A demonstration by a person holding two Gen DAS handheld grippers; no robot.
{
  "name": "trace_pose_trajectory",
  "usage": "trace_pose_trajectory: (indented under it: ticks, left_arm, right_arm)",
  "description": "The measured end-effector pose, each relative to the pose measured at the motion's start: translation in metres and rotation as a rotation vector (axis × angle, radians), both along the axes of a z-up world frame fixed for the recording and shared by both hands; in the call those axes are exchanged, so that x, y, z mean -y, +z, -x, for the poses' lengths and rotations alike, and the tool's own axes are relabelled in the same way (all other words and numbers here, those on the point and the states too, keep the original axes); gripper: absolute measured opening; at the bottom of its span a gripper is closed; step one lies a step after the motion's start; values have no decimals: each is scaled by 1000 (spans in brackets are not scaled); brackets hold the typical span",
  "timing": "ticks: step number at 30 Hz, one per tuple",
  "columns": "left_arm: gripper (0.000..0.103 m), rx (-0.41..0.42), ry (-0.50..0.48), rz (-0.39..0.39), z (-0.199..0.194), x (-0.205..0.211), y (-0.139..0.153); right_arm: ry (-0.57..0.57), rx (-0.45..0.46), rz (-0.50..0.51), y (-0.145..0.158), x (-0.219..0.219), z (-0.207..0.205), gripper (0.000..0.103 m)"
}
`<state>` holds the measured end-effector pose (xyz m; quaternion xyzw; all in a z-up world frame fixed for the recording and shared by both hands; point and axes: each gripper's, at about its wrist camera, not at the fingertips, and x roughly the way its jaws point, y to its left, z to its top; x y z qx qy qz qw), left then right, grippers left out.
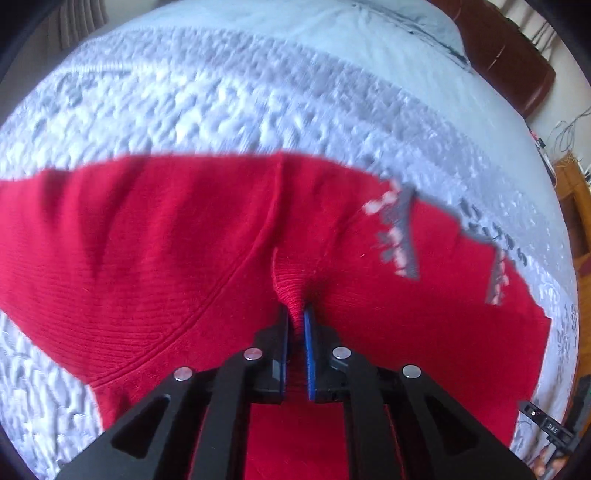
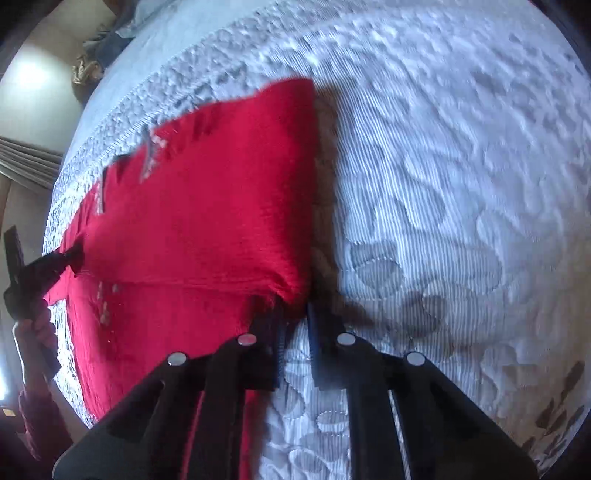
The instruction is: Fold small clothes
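Note:
A red knit sweater (image 1: 155,240) with a grey and white pattern (image 1: 399,236) lies across a white quilted bedspread (image 1: 221,99). My left gripper (image 1: 295,314) points steeply down and is shut on a raised pinch of the red knit near the sweater's middle. In the right wrist view the sweater (image 2: 207,206) lies to the left, one layer folded over another. My right gripper (image 2: 295,312) stands at its near right corner, jaws narrow, with the red corner caught between the tips. The left gripper (image 2: 75,258) also shows there at the sweater's left edge, held by a hand (image 2: 33,332).
The bedspread (image 2: 461,184) stretches wide to the right of the sweater. A pale blue pillow (image 1: 406,29) and a brown headboard (image 1: 509,55) lie at the far end. Wooden furniture (image 1: 570,192) with cables stands past the bed's right side; a curtain (image 2: 26,162) hangs left.

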<state>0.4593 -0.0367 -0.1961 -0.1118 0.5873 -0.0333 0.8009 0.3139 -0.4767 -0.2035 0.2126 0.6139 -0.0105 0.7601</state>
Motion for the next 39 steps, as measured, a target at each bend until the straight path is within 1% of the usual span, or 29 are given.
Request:
trace_pose_trajectory:
  ticks: [3, 4, 5, 6, 7, 9, 10, 12, 13, 15, 16, 18, 19, 20, 21, 22, 25, 26, 27, 28, 29, 30, 31, 32, 34, 36, 37, 38, 39]
  left_arm:
    - [11, 7, -9, 0, 0, 0, 3]
    - [16, 7, -12, 3, 1, -2, 9]
    - [17, 9, -10, 4, 3, -5, 15]
    - [25, 23, -4, 10, 8, -12, 24]
    - [33, 39, 1, 10, 11, -17, 31]
    - [34, 81, 33, 15, 19, -30, 44]
    - [34, 96, 53, 44, 23, -35, 50]
    - [34, 87, 59, 127, 22, -33, 55]
    - [33, 80, 52, 146, 19, -27, 55]
    - [32, 54, 15, 182, 12, -10, 51]
    - [32, 30, -21, 205, 7, 4, 43]
    - [32, -19, -39, 192, 4, 16, 27]
    - [32, -67, -42, 171, -1, 21, 11]
    - [30, -86, -40, 163, -2, 21, 2]
    - [18, -89, -34, 153, -3, 20, -6]
    - [14, -82, -28, 150, -3, 16, -10]
    - [10, -91, -5, 216, 2, 2, -6]
    - [13, -83, -4, 218, 7, -3, 1]
    - [28, -59, -15, 182, 14, -9, 12]
    - [52, -34, -27, 150, 19, -13, 19]
    - [64, 2, -34, 91, 27, -24, 30]
    - [75, 20, -32, 53, 30, -36, 35]
    - [75, 37, -18, 4, 36, -55, 41]
    - [76, 33, 2, -26, 40, -73, 44]
    - [76, 1, 87, -90, 47, -123, 47]
    - [76, -28, 178, -128, 54, -173, 47]
    - [76, -49, 252, -146, 58, -207, 47]
    - [76, -60, 330, -139, 63, -241, 48]
    - [76, -63, 375, -122, 66, -263, 49]
  right_arm:
    - [39, -5, 53, 9, -9, -3, 10]
    - [48, -1, 69, 13, -12, -3, 12]
    - [54, 5, 84, 17, -15, -3, 22]
    - [55, 20, 118, 25, -17, 1, 26]
    - [53, 38, 159, 34, -20, 6, 28]
    - [51, 85, 212, 49, -28, 10, 28]
    - [53, 107, 206, 53, -24, 9, 28]
    - [68, 153, 163, 63, -35, 0, 28]
    - [78, 157, 153, 65, -41, -6, 28]
    - [93, 135, 151, 58, -52, -20, 28]
    - [94, 108, 160, 50, -56, -27, 27]
    - [79, 39, 194, 28, -56, -33, 26]
    - [73, 19, 192, 19, -53, -32, 26]
    - [70, 22, 188, 14, -53, -32, 27]
    - [73, 39, 194, 11, -52, -31, 27]
    - [75, 45, 199, 11, -53, -31, 28]
    - [103, 49, 234, 17, -61, -32, 29]
    - [104, 56, 240, 24, -64, -29, 32]
    - [105, 66, 235, 30, -68, -27, 36]
    - [110, 77, 227, 35, -74, -24, 44]
    - [123, 81, 224, 40, -82, -21, 47]
    - [153, 74, 237, 43, -98, -18, 47]
    - [186, 68, 245, 45, -112, -14, 47]
    - [217, 56, 246, 46, -125, -11, 48]
    - [276, 32, 232, 43, -154, -6, 51]
    - [330, 25, 195, 42, -183, -1, 54]
    - [358, 25, 173, 40, -199, 0, 54]
    - [387, 27, 153, 39, -215, 3, 56]
    - [413, 33, 141, 38, -230, 6, 57]
